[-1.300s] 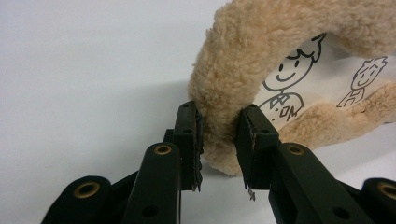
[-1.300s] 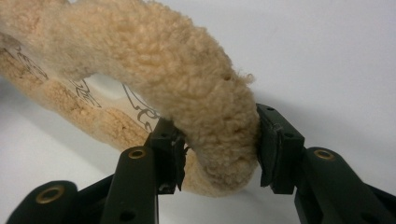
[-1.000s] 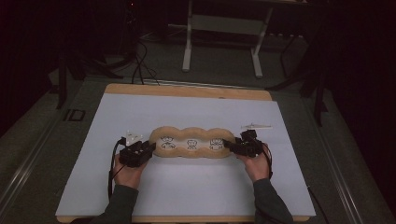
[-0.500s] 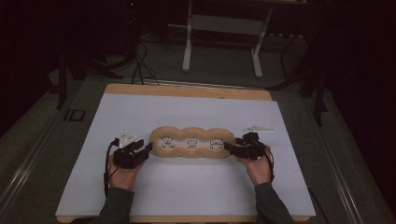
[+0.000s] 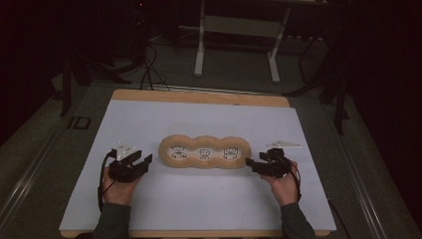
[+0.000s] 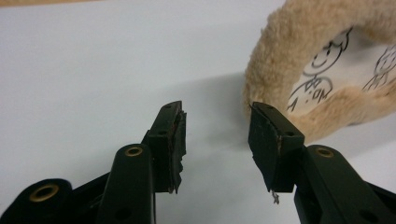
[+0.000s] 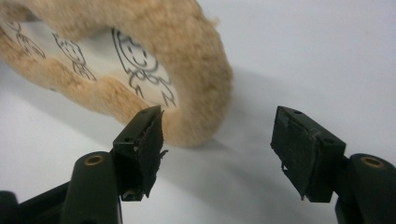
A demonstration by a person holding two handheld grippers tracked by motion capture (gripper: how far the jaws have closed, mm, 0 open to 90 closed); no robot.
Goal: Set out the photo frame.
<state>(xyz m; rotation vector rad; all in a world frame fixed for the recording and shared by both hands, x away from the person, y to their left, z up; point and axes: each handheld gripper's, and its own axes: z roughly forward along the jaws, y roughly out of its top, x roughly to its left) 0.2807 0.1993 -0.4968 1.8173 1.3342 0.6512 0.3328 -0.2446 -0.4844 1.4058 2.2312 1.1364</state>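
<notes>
A tan fuzzy pad (image 5: 204, 141) with three round white panels bearing cartoon drawings lies flat in the middle of the white sheet (image 5: 199, 199). My left gripper (image 5: 144, 160) sits off its left end and clear of it; its jaws have just been opening and are open, with nothing between them (image 6: 215, 128). The pad's fuzzy rim (image 6: 299, 37) lies beyond the right jaw. My right gripper (image 5: 251, 163) rests off the pad's right end, also clear of it. Its jaws have just been opening too and stand wide and empty (image 7: 217, 128), the pad's end (image 7: 187, 42) just ahead of the left jaw.
The white sheet covers a wooden table whose far edge (image 5: 199, 96) shows behind. Beyond it stand a metal frame's legs (image 5: 200, 45) and cables (image 5: 144, 69) on the dark floor.
Both grippers were at the pad's two ends; they have let go and drawn outward, away from it. The pad lies where it was.
</notes>
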